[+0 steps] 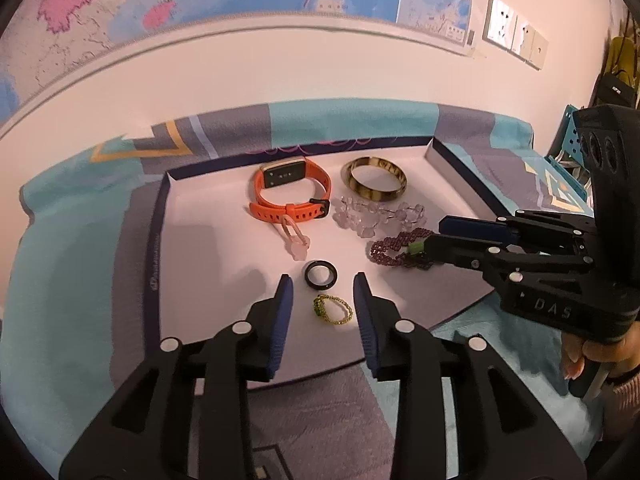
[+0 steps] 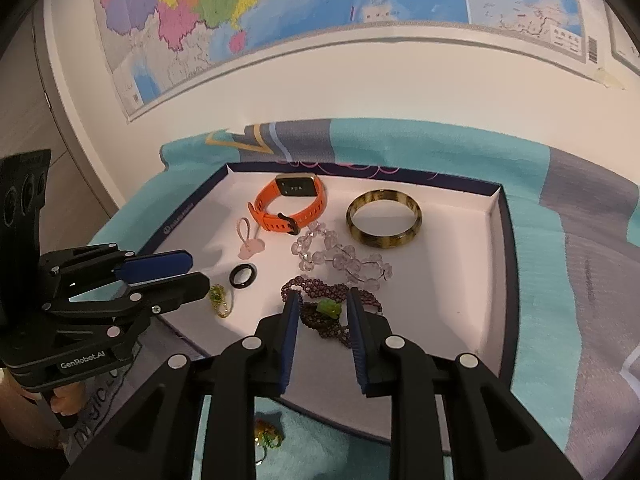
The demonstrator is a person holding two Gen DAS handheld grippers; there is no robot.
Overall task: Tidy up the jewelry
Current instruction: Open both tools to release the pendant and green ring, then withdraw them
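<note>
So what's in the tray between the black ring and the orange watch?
A little pink charm on a loop lies between the black ring and the orange watch. Both views show it, the left wrist view most clearly.

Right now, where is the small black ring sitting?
The black ring lies flat in the white tray, near its front edge. The gold beaded ring is just in front of it, the pink charm just behind.

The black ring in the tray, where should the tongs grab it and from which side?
The black ring lies flat on the white tray floor, apart from the gold ring nearer the left tongs. Probably best to come from above, one finger inside the hole and one outside, pinching the near rim; lying flat, it offers little side to squeeze.
</note>
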